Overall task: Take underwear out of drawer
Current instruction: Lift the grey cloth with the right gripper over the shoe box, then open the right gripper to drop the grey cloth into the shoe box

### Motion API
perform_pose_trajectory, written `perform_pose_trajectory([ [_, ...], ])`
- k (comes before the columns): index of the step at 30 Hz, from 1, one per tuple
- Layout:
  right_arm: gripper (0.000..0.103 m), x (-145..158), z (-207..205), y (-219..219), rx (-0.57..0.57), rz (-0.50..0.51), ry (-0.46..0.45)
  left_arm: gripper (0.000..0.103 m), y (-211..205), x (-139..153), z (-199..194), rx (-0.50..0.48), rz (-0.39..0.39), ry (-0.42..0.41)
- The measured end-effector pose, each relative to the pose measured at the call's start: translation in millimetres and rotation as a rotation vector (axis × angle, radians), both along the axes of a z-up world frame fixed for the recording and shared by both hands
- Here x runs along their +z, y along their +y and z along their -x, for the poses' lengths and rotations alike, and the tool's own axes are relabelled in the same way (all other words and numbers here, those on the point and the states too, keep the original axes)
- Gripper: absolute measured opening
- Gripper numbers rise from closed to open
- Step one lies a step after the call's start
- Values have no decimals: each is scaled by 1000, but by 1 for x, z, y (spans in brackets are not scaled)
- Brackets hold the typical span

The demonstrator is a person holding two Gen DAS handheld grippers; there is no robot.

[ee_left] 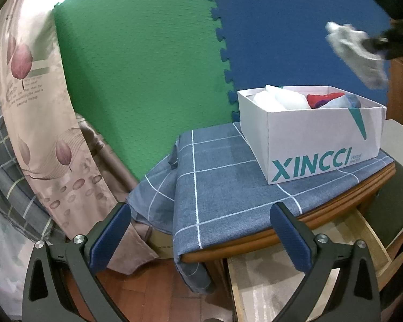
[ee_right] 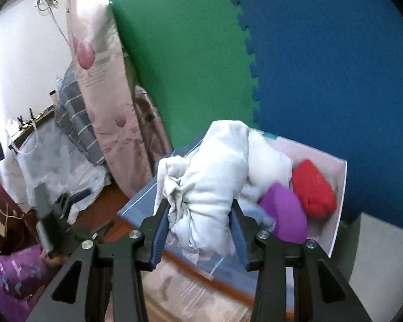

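Observation:
My right gripper (ee_right: pixel 200 220) is shut on a bunched pale grey piece of underwear (ee_right: pixel 207 182), held in the air above the white box (ee_right: pixel 335 214). In the left wrist view the same underwear (ee_left: pixel 354 53) hangs blurred from the right gripper (ee_left: pixel 376 43) at the upper right, well above the white box (ee_left: pixel 309 145). The box holds white, red (ee_right: pixel 313 187) and purple (ee_right: pixel 284 212) rolled garments. My left gripper (ee_left: pixel 201 238) stands open and empty, low in front of the nightstand, with the open wooden drawer (ee_left: pixel 295 276) under its right finger.
The box stands on a blue checked cloth (ee_left: pixel 223 182) draped over the wooden nightstand (ee_left: pixel 335 209). Green and blue foam mats (ee_left: pixel 147 67) cover the wall behind. A floral quilt (ee_left: pixel 40 107) leans at the left. A person's purple sleeve (ee_right: pixel 10 276) shows low left in the right wrist view.

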State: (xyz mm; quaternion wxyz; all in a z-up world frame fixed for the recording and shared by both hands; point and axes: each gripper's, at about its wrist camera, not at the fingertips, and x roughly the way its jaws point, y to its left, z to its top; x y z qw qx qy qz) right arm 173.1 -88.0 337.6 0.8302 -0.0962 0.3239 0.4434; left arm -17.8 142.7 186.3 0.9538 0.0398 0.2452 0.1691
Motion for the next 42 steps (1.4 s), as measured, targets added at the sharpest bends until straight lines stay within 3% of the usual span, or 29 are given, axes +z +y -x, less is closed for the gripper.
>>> perform_pose_trajectory([
  [6,43,-24,-49,51,-47,34,43,103,0,0,0,-1,-1,-2],
  [13,43,-59,-92,78,-121,90,107,103,-1,1,-1,-1,5,-4],
  [29,46,-105,-124,103,-181,184,164,103,-8,1,-2,-12,-15,-4],
  [42,59,-105,-116,98,-200,147,151,103,-8,0,-2,-12,-15,-1],
])
